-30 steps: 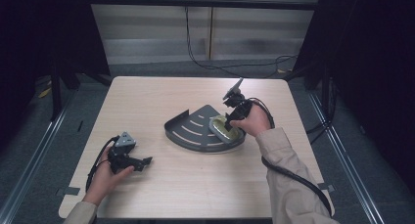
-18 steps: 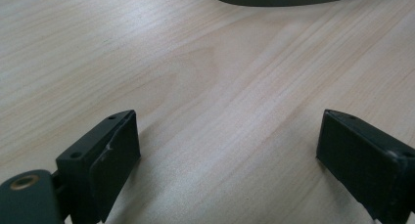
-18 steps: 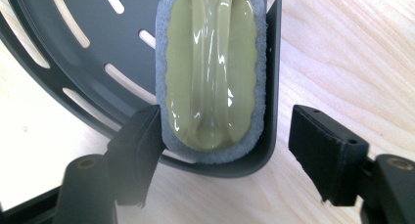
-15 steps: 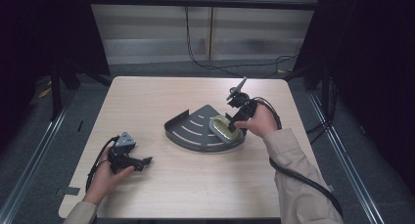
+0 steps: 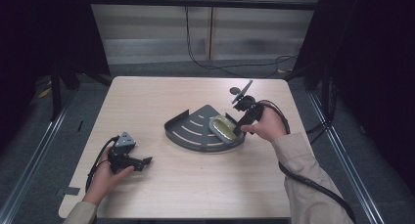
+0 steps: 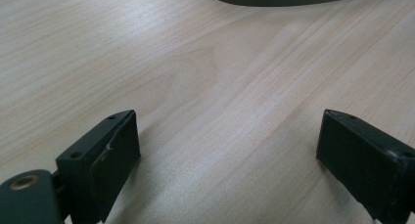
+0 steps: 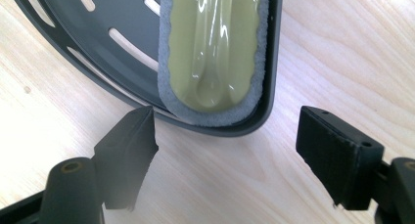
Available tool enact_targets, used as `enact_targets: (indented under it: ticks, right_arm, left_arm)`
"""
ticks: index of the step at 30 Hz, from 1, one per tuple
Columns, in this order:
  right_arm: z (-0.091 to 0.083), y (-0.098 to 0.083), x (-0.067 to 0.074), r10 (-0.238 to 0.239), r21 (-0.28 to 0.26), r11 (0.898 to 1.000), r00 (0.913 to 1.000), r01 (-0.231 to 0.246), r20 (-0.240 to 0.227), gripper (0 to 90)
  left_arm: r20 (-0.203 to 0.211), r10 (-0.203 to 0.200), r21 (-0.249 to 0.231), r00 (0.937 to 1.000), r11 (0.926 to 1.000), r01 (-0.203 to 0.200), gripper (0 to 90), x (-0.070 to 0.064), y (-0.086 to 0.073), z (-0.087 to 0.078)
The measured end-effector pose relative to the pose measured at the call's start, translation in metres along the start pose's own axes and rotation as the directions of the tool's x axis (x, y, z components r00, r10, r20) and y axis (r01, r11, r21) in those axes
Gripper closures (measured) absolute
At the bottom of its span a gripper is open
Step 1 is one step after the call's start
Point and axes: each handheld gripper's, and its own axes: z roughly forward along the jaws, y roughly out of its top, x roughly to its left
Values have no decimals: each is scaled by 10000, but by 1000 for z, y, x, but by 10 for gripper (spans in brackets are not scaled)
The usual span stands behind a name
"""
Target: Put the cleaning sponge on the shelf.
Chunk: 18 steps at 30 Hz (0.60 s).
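table (image 5: 161,185): light wood-grain top with rounded corners, standing on a grey floor
floor (image 5: 29,150): grey, dim around the table on both sides
rail (image 5: 29,175): metal strip on the floor, running along the table's left side
wall cable (image 5: 195,43): black, hanging down the pale back wall and trailing along the floor behind the table
wall (image 5: 147,28): pale panels beyond the table

The right hand-held gripper (image 5: 238,129) backs off the sponge (image 5: 222,127), its jaws just opening with nothing between them; the sponge now lies free in the dark tray (image 5: 195,131).
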Motion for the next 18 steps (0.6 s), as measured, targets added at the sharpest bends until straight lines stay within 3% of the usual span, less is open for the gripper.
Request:
enact_targets:
  ticks: [12, 18]
  right_arm:
    - [-6, -19, -3, -193, -285, 9994, 9996, 186, -215, 172]
    - [-8, -31, -5, -75, -380, 9993, 9992, 61, -386, 157]
  left_arm:
    - [-5, 50, 31, 10000, 10000, -50, 83, 0, 0, 0]
    - [34, 45, 25, 10000, 10000, -45, 83, 0, 0, 0]
